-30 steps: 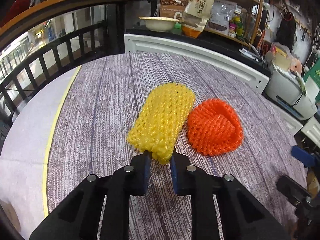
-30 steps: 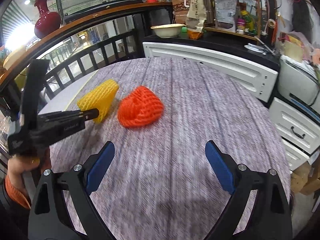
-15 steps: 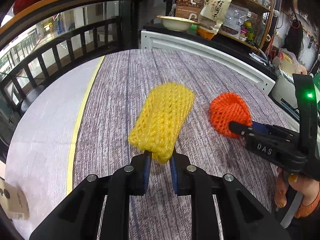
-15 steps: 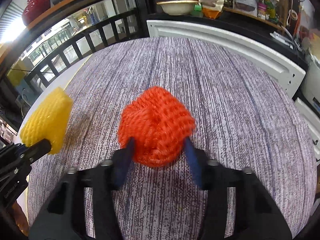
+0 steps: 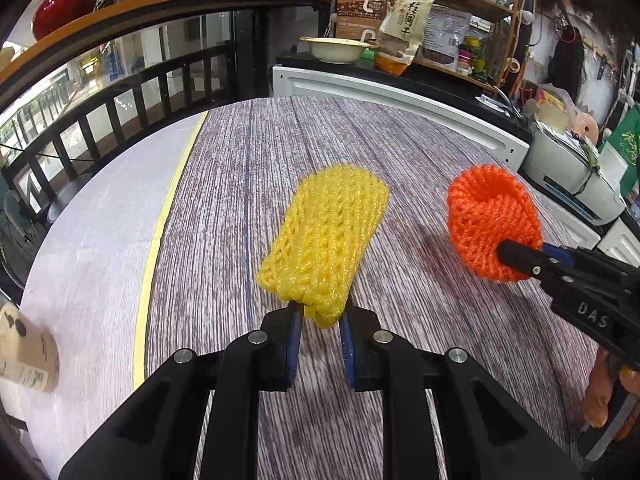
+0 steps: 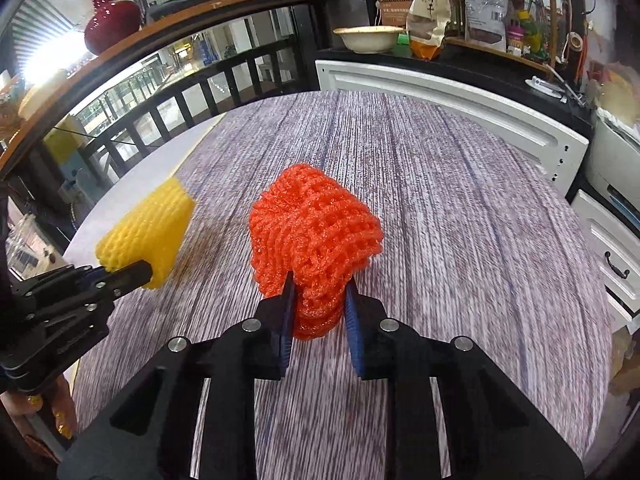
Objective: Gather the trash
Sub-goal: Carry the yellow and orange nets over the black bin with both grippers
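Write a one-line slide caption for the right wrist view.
Right gripper clamps orange foam net above table; left gripper holds yellow foam net.

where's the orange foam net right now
The orange foam net is pinched in the right gripper over the round table; in the left wrist view it sits right of the yellow foam net, apart from it.

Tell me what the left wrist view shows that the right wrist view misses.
Only the left wrist view: a beige paper cup at the table's left edge. Only the right wrist view: white drawers with dark handles. Both: the yellow foam fruit net shut in the left gripper, the orange foam fruit net shut in the right gripper, above the wood-grain table.
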Motion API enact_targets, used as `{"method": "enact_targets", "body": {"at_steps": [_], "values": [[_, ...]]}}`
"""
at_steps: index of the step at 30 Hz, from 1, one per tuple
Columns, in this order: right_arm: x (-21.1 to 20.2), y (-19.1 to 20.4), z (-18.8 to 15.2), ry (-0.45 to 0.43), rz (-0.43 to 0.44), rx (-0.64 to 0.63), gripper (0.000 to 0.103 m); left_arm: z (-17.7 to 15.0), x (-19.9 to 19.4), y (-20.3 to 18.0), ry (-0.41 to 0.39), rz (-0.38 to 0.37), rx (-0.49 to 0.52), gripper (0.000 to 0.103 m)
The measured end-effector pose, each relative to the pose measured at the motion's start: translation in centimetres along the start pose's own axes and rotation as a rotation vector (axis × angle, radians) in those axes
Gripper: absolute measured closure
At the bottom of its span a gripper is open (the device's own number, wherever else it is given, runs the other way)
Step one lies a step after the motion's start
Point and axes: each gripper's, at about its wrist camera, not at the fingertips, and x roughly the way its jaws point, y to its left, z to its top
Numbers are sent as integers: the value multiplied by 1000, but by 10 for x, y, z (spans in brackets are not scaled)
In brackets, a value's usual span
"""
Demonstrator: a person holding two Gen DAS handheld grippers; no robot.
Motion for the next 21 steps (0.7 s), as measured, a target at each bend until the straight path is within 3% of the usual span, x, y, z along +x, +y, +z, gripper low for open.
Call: {"method": "enact_targets", "body": {"at_steps": [8,21], "values": [[-66,5,-46,-119,-97,-92,80,-35,-34,-18,-10,-48,-1,85],[-130,-32,-114,-154,-105,11,80,-80,-80,-71,-60,-103,33,85]]}}
